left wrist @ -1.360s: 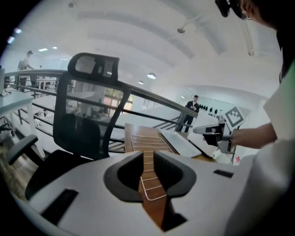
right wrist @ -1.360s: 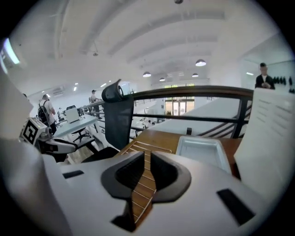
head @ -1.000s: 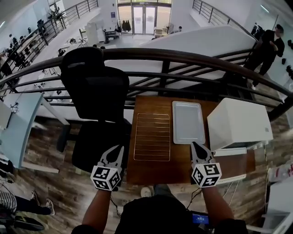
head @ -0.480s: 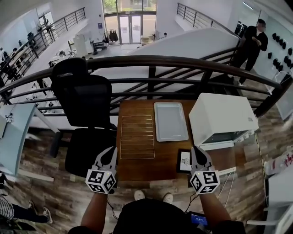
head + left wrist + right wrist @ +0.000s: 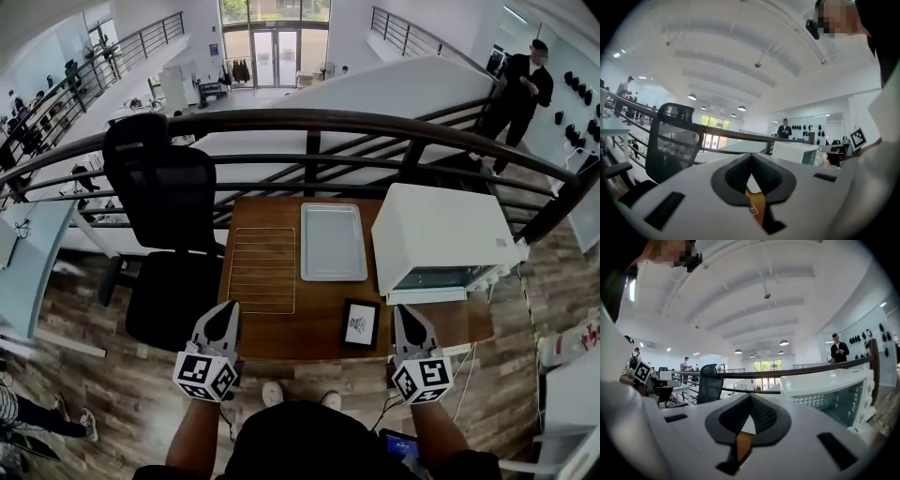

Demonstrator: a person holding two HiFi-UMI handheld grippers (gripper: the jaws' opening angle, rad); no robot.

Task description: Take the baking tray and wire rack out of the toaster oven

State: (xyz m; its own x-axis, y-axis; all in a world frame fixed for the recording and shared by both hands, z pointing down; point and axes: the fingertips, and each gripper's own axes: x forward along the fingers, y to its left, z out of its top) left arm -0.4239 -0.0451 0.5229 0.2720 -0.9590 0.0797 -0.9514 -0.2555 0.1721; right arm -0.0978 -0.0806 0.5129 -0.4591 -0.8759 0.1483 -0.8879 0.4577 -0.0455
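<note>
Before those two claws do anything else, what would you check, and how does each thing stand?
1. Baking tray out of the toaster oven, flat on the table: ok.
2. Wire rack out, lying left of the tray: ok.
3. Left gripper shut, nothing held: ok.
4. Right gripper shut, nothing held: ok.
5. Nothing left inside the oven: cannot tell.

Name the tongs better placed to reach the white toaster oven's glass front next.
Right. The right tongs hang just before the white toaster oven, whose front faces them; the left tongs sit across the wooden table, nearer the metal wire rack. Both are shut, empty.
</note>
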